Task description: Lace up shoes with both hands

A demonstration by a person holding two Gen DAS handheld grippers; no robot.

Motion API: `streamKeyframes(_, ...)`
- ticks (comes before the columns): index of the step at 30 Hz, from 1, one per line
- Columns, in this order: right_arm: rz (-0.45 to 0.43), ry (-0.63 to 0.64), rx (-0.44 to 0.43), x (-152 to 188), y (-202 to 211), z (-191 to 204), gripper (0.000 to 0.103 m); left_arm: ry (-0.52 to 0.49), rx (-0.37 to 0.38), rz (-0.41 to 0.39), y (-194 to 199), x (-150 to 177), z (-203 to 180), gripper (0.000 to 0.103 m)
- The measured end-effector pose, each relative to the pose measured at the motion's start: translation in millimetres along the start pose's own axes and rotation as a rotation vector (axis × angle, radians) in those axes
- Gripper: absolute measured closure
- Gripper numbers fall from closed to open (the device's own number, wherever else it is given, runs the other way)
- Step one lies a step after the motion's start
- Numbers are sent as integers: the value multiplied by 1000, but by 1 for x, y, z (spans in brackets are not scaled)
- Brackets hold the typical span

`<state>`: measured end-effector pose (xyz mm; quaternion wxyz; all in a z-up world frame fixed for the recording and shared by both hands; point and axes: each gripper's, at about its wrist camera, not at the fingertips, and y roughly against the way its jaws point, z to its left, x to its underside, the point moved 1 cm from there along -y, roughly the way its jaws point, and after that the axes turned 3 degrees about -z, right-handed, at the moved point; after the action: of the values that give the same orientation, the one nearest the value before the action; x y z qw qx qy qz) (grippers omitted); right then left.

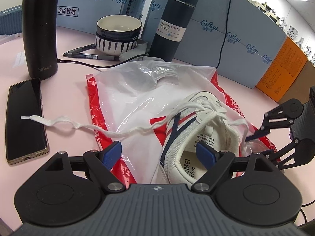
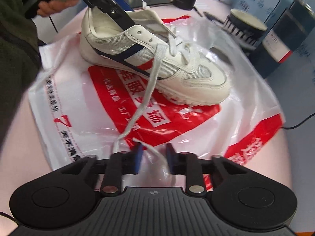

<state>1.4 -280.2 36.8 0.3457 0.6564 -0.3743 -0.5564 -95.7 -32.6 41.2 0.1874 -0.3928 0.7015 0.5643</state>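
Note:
A white sneaker [image 1: 183,137] with navy and red stripes stands on a red-and-white plastic bag [image 1: 122,98]. One loose white lace [image 1: 59,122] trails left onto a phone. My left gripper [image 1: 158,153] is open at the heel, one finger [image 2: 120,17] inside the sneaker [image 2: 157,59] and the other outside over the bag. The other lace [image 2: 149,90] hangs down the near side to my right gripper [image 2: 153,157]. Its end lies between the blue pads, which stand a little apart and do not press on it. In the left wrist view the right gripper [image 1: 254,139] is beside the sneaker.
A phone [image 1: 25,122] lies at the left, with a black flask [image 1: 40,29] behind it. A striped bowl [image 1: 118,35], pens [image 1: 86,55], a dark vacuum bottle [image 1: 173,25], a cable and blue cartons stand at the back. A hand [image 2: 53,2] holds the left gripper.

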Motion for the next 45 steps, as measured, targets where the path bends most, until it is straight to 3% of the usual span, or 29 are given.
streamKeyframes(7,-28,28,-101,3,-1,-11,90,29,-6,0,-1,-1,4,22)
streamKeyframes(10,-76,34,-110,10,2,-15,84,34,-14,8,-4,-1,5,22)
streamKeyframes(14,-110,50,-110,16,5,-16,46,41,-18,12,-6,-3,7,22)
streamKeyframes(16,-111,52,-132,17,5,-15,47,42,-16,16,-8,-4,8,21)
streamKeyframes(21,-118,11,-125,14,5,-13,90,35,-18,33,-12,-6,8,21)
streamKeyframes(25,-102,-74,-121,14,4,-17,98,38,-15,39,-14,-7,9,21)
streamKeyframes(27,-125,-162,-92,17,8,-20,98,37,-14,39,-15,-7,9,21)
streamKeyframes(32,-197,-611,57,37,25,-42,98,40,-4,32,-14,-6,10,21)
streamKeyframes(36,-208,-693,119,40,23,-28,94,59,8,35,-15,-3,12,21)
streamKeyframes(37,-210,-713,134,40,22,-25,89,63,11,36,-15,-2,13,21)
streamKeyframes(39,-237,-670,169,36,20,-16,65,61,15,34,-14,-2,13,21)
streamKeyframes(45,-328,-600,243,30,22,-14,64,35,20,20,-5,-3,14,21)
